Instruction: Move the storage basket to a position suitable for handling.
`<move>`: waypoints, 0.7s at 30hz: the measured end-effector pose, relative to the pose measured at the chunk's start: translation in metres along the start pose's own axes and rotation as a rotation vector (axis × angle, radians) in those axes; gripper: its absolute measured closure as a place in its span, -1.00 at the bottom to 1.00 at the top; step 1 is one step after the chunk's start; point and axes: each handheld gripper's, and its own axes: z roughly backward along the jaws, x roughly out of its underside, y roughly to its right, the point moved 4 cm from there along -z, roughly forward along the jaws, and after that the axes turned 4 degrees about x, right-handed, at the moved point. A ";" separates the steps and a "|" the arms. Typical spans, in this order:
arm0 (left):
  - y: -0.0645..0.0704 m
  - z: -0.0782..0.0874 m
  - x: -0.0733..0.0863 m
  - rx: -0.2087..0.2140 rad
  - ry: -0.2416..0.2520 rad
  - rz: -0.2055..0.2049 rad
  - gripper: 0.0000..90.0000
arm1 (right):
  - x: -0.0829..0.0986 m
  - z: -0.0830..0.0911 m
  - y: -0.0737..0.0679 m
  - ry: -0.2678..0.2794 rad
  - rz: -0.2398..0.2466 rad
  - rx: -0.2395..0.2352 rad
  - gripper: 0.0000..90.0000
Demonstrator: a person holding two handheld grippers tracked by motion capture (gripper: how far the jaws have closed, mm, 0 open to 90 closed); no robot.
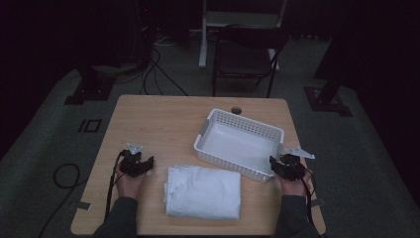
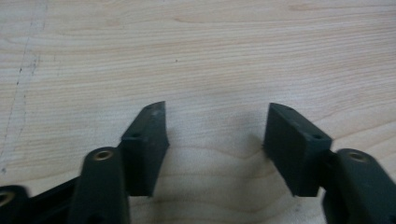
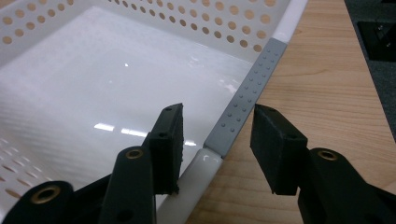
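Straddling the basket (image 3: 243, 100) rim, right gripper (image 3: 217, 140) fingers (image 3: 168, 140) gape.

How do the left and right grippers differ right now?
The left gripper sits over bare table beside the folded white cloth, nothing between its fingers. The right gripper straddles the white basket's rim at its grey grip strip, one finger inside, one outside. Both are open and hand-held.

Glossy white perforated plastic basket (image 3: 93, 84), matt grey dimpled rim grip (image 3: 247, 93), pale grained wood table (image 2: 210, 51), soft white folded cloth (image 1: 203, 192)
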 end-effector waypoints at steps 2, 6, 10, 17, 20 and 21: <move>0.001 0.004 -0.002 0.003 0.018 -0.003 -0.08 | -0.001 -0.002 0.000 -0.001 -0.001 -0.003 0.22; 0.010 0.014 -0.011 0.044 0.068 -0.030 -0.08 | -0.006 -0.009 -0.004 -0.002 0.003 -0.009 0.25; 0.026 0.022 -0.020 0.103 0.100 -0.039 -0.08 | -0.012 -0.016 -0.010 -0.005 0.031 -0.009 0.28; 0.057 0.037 -0.037 0.155 0.141 -0.101 -0.08 | -0.020 -0.026 -0.019 -0.007 0.060 -0.016 0.31; 0.065 0.041 -0.042 0.184 0.147 -0.097 -0.08 | -0.022 -0.028 -0.022 -0.009 0.067 -0.021 0.32; 0.068 0.042 -0.044 0.201 0.151 -0.096 -0.08 | -0.023 -0.029 -0.023 -0.010 0.069 -0.024 0.33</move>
